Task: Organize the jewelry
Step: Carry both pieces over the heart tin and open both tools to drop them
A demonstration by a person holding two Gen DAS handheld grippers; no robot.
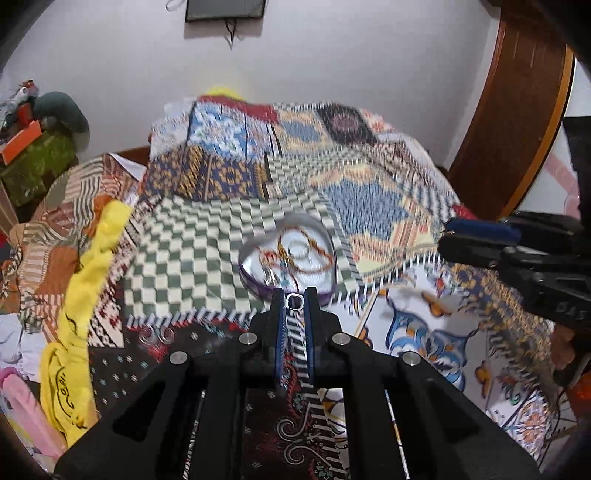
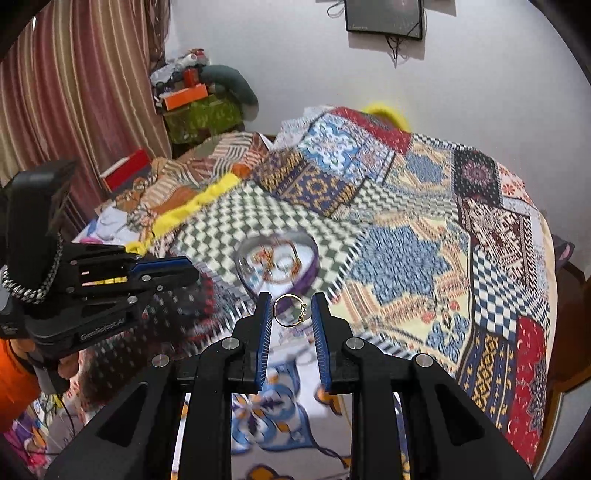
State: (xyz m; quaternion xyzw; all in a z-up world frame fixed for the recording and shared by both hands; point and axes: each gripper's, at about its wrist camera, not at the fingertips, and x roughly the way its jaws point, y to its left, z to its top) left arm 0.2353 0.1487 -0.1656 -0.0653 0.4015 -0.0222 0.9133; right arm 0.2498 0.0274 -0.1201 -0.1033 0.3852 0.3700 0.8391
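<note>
My right gripper pinches a gold ring across its band; my left gripper is clamped on a small silver ring. Both look light, stiff, slippery: hold at the band. Clear jewelry dish lies just beyond on the bed quilt; nothing obstructs.

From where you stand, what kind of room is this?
Most likely a bedroom in a home. A patchwork quilt covers what looks like a bed, striped curtains hang at one side, and a small screen is fixed to the white wall. Boxes and clothes are piled in the corner.
</note>
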